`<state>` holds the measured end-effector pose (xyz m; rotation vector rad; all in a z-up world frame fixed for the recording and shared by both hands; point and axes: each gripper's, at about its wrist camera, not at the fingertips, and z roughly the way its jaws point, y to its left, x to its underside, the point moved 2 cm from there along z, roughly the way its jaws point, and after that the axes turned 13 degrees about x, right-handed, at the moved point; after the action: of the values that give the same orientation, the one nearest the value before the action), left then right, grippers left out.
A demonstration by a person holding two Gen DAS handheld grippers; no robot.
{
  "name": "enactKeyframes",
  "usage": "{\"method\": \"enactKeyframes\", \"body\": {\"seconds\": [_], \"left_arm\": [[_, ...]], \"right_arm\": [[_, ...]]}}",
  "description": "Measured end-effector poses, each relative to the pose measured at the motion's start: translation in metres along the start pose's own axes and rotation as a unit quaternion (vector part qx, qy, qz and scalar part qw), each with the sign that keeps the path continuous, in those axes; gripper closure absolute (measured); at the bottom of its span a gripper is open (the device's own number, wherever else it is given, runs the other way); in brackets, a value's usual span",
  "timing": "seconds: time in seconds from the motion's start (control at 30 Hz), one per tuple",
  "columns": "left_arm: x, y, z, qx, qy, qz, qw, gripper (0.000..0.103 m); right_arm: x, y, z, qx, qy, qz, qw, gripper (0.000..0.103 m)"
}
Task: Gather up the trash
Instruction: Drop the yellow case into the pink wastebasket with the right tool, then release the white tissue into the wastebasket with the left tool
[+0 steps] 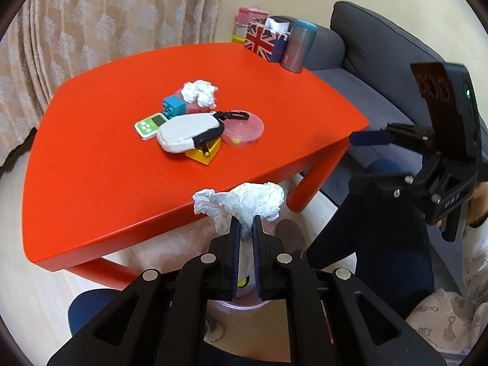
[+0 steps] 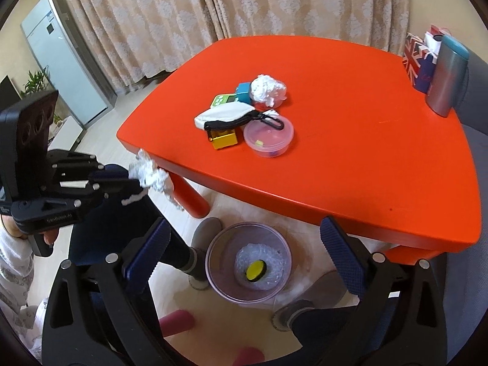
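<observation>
My left gripper (image 1: 245, 222) is shut on a crumpled white tissue (image 1: 244, 202) and holds it off the near edge of the red table (image 1: 91, 183); the tissue also shows in the right wrist view (image 2: 152, 177). A second crumpled tissue (image 1: 199, 91) lies on the table among small items, also in the right wrist view (image 2: 268, 90). My right gripper (image 2: 244, 238) is open and empty above a clear plastic bin (image 2: 248, 263) on the floor, which holds clear wrap and a yellow-black object.
On the table sit a white pouch (image 1: 189, 132), yellow block (image 1: 204, 154), pink lidded tub (image 1: 242, 132), green timer (image 1: 151, 125) and blue block (image 1: 174, 106). A Union Jack bag (image 1: 265, 42) and grey tumbler (image 1: 299, 45) stand at the far corner. A grey sofa (image 1: 381, 70) is right.
</observation>
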<state>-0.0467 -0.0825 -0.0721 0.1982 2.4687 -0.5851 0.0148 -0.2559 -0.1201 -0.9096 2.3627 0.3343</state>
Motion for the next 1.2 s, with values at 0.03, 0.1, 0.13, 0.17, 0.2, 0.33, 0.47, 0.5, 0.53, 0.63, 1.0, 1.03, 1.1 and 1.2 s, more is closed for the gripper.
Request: {"method": "enactKeyframes", "body": {"seconds": [0.03,0.1,0.13,0.17,0.2,0.33,0.47,0.5,0.53,0.63,1.0,1.03,1.1,1.2], "left_arm": [[0.000,-0.001,0.001,0.001,0.001,0.001,1.0000,0.095],[-0.001,-0.003,0.004,0.004,0.004,0.002,1.0000,0.095],[-0.001,-0.004,0.006,0.005,0.006,0.004,1.0000,0.095],[-0.001,-0.006,0.008,0.006,0.009,0.006,0.9999,0.095],[-0.001,-0.007,0.010,0.007,0.012,0.008,0.9999,0.095],[-0.003,-0.012,0.016,0.012,0.018,0.014,0.9997,0.091],[-0.005,-0.012,0.021,0.011,0.019,0.014,0.9997,0.065],[-0.005,-0.012,0.021,0.013,0.017,0.011,0.9997,0.044],[-0.005,-0.011,0.021,0.017,0.012,0.009,0.9997,0.029],[-0.007,-0.011,0.020,0.016,-0.002,0.006,0.9998,0.014],[-0.008,-0.004,0.013,0.001,-0.009,-0.010,0.9999,0.008],[-0.008,-0.003,0.013,0.000,-0.009,-0.011,0.9999,0.008],[-0.008,-0.002,0.013,-0.004,-0.008,-0.011,0.9999,0.008],[-0.008,0.002,0.011,-0.009,-0.012,-0.017,0.9997,0.008]], "right_arm": [[0.000,-0.001,-0.001,0.002,-0.001,0.001,1.000,0.006],[-0.001,-0.005,-0.003,0.005,-0.002,0.005,1.000,0.006],[-0.001,-0.008,-0.004,0.007,-0.003,0.007,1.000,0.006],[0.000,-0.009,-0.004,0.009,-0.003,0.009,1.000,0.006],[0.000,-0.010,-0.005,0.011,-0.003,0.011,1.000,0.006],[0.000,-0.018,-0.008,0.016,-0.006,0.018,1.000,0.006],[0.001,-0.024,-0.010,0.019,-0.009,0.023,1.000,0.006],[0.001,-0.024,-0.011,0.020,-0.009,0.024,0.999,0.006],[0.001,-0.025,-0.011,0.021,-0.009,0.025,0.999,0.006],[0.001,-0.027,-0.011,0.023,-0.010,0.028,0.999,0.006],[0.001,-0.024,-0.008,0.021,-0.009,0.024,0.999,0.004],[0.000,-0.024,-0.008,0.021,-0.009,0.024,0.999,0.004],[0.000,-0.023,-0.007,0.021,-0.009,0.023,0.999,0.004],[-0.002,-0.022,-0.006,0.022,-0.009,0.021,0.999,0.004]]}}
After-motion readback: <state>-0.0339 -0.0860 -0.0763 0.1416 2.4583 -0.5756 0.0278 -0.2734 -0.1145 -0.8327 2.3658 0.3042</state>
